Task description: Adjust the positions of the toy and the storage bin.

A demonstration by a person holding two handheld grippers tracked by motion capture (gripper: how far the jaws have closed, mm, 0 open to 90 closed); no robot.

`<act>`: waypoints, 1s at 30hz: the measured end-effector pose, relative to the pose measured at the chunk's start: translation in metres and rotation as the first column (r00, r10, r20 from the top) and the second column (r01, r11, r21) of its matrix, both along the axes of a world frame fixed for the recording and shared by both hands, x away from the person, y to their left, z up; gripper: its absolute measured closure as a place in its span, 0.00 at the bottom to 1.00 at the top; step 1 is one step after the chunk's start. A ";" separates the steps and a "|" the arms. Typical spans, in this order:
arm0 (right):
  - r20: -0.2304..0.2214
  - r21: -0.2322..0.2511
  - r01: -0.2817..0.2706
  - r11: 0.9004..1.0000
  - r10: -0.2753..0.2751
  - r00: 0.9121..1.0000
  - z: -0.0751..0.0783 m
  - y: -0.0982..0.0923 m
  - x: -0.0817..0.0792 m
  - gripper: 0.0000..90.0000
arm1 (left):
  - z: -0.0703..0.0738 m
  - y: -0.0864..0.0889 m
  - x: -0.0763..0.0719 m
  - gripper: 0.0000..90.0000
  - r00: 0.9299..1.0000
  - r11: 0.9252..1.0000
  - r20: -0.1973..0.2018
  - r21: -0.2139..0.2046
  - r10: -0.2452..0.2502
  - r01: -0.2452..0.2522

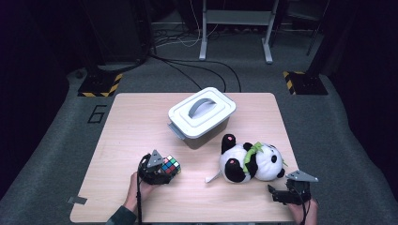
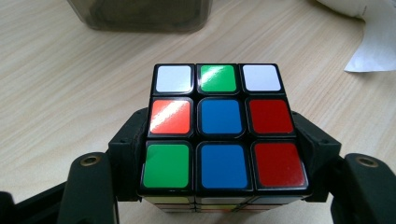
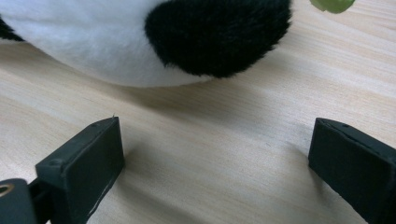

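From the high view, your left gripper (image 1: 162, 171) sat at the near left of the table (image 1: 126, 122), its jaws around the puzzle cube (image 1: 171, 164). Your right gripper (image 1: 281, 193) rested at the near right corner, just beside the plush panda (image 1: 251, 161). A white lidded box (image 1: 202, 115) stood farther back.

In the left gripper view, the cube (image 2: 222, 128) lay between both jaws, which pressed on its sides; its underside was hidden, so whether it rested on the wood was unclear.

In the right gripper view, your jaws stood wide apart over bare wood, with the panda (image 3: 140, 37) just ahead.
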State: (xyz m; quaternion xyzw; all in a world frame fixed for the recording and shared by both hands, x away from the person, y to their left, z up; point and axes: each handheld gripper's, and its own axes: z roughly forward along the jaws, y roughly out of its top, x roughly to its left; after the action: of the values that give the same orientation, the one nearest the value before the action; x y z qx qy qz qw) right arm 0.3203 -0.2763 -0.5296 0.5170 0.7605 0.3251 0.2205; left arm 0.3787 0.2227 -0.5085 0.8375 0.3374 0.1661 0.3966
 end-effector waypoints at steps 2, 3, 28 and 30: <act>0.000 0.000 0.000 1.000 0.000 1.000 0.000 0.000 0.000 0.03 | 0.001 0.002 -0.001 0.38 1.000 1.000 0.001 0.003 0.013 -0.013; 0.000 0.000 0.000 1.000 0.000 1.000 0.000 0.000 0.000 0.03 | 0.001 0.002 -0.001 0.38 1.000 1.000 0.001 0.003 0.013 -0.013; 0.000 0.000 0.000 1.000 0.000 1.000 0.000 0.000 0.000 0.03 | 0.021 0.080 0.010 0.38 0.966 0.965 0.014 -0.041 0.259 -0.258; 0.000 0.000 0.000 1.000 0.000 1.000 0.000 0.000 0.000 0.03 | 0.020 0.084 0.012 0.38 0.962 0.962 0.017 -0.042 0.271 -0.270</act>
State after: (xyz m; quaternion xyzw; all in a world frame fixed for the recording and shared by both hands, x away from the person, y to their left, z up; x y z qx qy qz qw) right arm 0.3204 -0.2763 -0.5296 0.5171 0.7605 0.3250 0.2204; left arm 0.3903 0.3066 -0.4881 0.7735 0.4475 0.2215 0.3903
